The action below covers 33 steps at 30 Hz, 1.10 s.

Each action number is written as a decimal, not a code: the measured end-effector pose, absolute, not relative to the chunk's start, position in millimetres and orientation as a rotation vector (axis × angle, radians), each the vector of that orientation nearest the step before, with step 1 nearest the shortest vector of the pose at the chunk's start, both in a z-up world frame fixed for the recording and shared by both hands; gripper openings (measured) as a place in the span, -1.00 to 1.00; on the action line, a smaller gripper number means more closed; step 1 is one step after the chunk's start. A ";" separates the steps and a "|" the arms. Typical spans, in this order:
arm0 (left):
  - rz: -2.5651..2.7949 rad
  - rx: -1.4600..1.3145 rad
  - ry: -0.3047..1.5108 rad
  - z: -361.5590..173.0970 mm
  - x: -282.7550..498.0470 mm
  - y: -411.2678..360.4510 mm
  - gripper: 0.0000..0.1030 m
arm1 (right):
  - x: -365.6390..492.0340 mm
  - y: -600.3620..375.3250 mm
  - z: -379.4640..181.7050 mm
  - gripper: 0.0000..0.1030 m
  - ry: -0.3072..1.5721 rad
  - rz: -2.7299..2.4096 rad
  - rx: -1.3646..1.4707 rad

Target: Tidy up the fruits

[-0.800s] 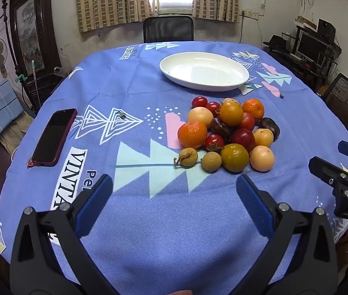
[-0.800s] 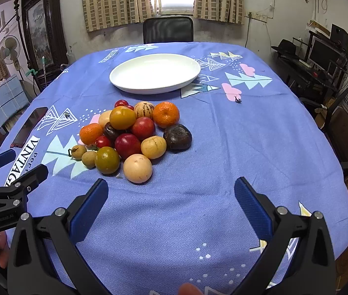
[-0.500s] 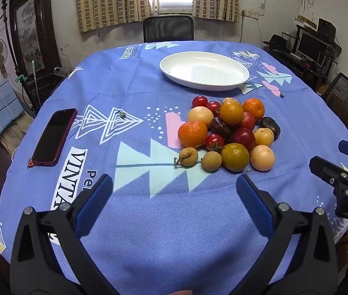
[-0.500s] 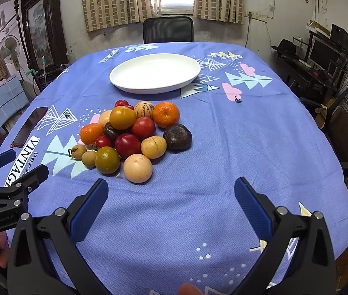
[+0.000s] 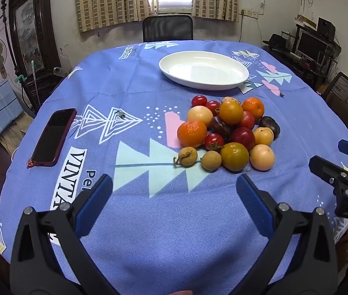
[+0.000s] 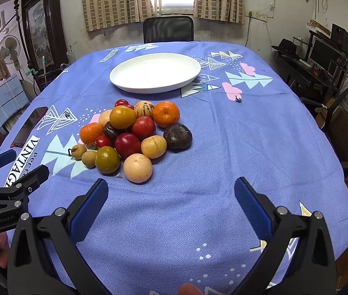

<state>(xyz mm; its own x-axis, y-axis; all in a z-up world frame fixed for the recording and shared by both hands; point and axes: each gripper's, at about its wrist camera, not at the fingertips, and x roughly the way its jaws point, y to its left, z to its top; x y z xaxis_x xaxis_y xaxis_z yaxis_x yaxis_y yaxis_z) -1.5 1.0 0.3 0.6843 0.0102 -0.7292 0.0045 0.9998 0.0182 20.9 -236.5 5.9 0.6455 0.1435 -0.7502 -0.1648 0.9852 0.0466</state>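
The bench (image 5: 149, 221), under its blue printed cloth, looks the same as it did a moment ago: nothing on it has shifted, so the sorting has not begun. The white plate (image 5: 203, 71) sits bare on the far side of the fruit pile (image 5: 228, 132), which lies just short of the plate, every fruit heaped on the cloth. A dark phone (image 5: 53, 137) lies well to the left of the pile.

The left gripper (image 5: 174, 196) hovers near the pile's front edge, jaws spread wide, holding and touching nothing. The right gripper (image 6: 171, 196) hangs likewise in front of the pile, fully spread and empty, closest to the pale round fruit (image 6: 137, 168). Neither has moved, so the first pick probably comes next, likely from the pile's near edge.
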 end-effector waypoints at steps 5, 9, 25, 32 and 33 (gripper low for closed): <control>0.005 0.019 0.819 -1.5 -1.2 0.6 0.96 | 21.2 -236.7 6.2 0.97 0.852 0.176 -0.026; 0.004 0.022 0.819 -3.6 -0.3 -2.2 0.96 | 21.2 -236.6 6.1 0.97 0.853 0.176 -0.025; 0.001 0.025 0.822 -5.0 0.3 -3.1 0.96 | 21.4 -234.6 4.4 0.97 0.854 0.183 -0.025; 0.000 0.025 0.824 -4.9 0.4 -3.3 0.96 | 21.9 -232.7 4.8 0.97 0.856 0.188 -0.027; 0.001 0.026 0.824 -4.8 0.6 -3.2 0.96 | 22.9 -233.0 5.2 0.97 0.857 0.187 -0.026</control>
<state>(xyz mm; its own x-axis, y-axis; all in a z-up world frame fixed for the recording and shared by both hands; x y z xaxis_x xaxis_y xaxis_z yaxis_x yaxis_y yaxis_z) 0.6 -3.2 -4.8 0.6790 0.0110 -0.7341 0.0094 0.9997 0.0237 22.9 -233.0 5.2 0.6393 0.1534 -0.7535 -0.1746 0.9833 0.0521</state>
